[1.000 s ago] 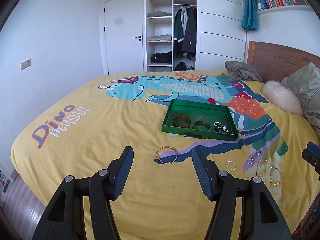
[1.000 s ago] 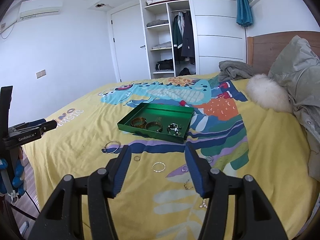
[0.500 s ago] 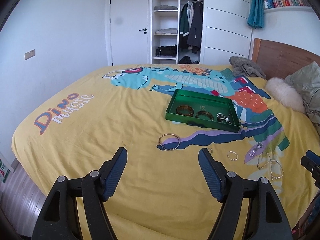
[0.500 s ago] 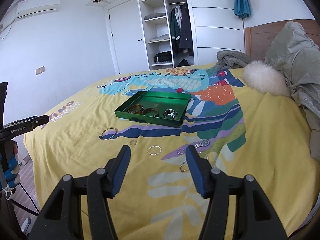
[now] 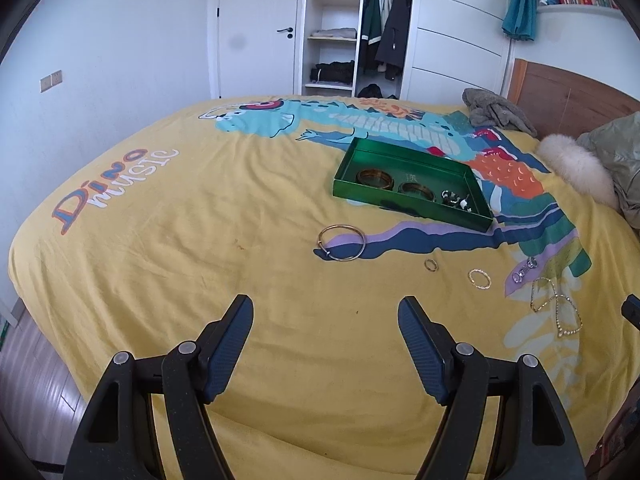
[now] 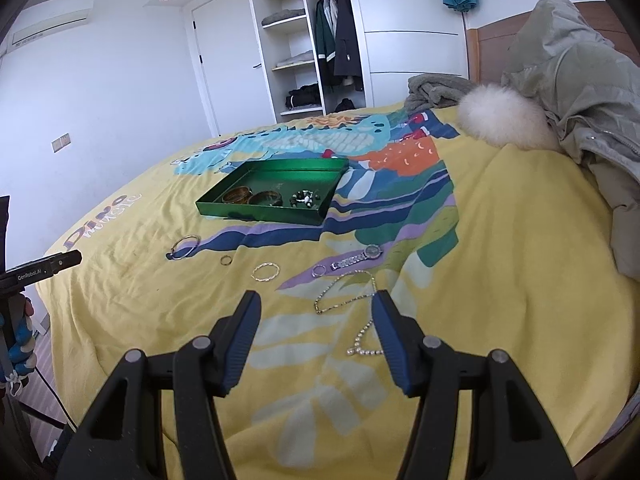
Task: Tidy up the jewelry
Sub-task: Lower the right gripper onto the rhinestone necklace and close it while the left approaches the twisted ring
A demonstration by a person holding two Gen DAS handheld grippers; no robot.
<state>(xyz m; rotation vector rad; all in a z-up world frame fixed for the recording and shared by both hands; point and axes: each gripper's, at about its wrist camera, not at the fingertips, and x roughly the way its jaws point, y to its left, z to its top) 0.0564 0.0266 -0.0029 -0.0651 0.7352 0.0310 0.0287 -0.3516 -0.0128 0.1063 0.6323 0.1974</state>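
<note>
The yellow bedspread (image 5: 168, 264) is matt, lightly creased cloth. The green tray (image 5: 404, 210) has a glossy, metallic sheen. The large bangle (image 5: 341, 242) and wristwatch (image 6: 358, 257) look like shiny metal. The fur trim (image 6: 500, 118) is fluffy; the headboard (image 5: 568, 104) is smooth wood.

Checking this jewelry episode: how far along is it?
Done: two bangles and a beaded piece lie in the green tray. In hand: nothing; left gripper and right gripper are open. Left: hoop, rings, watch, chains on the bedspread.
</note>
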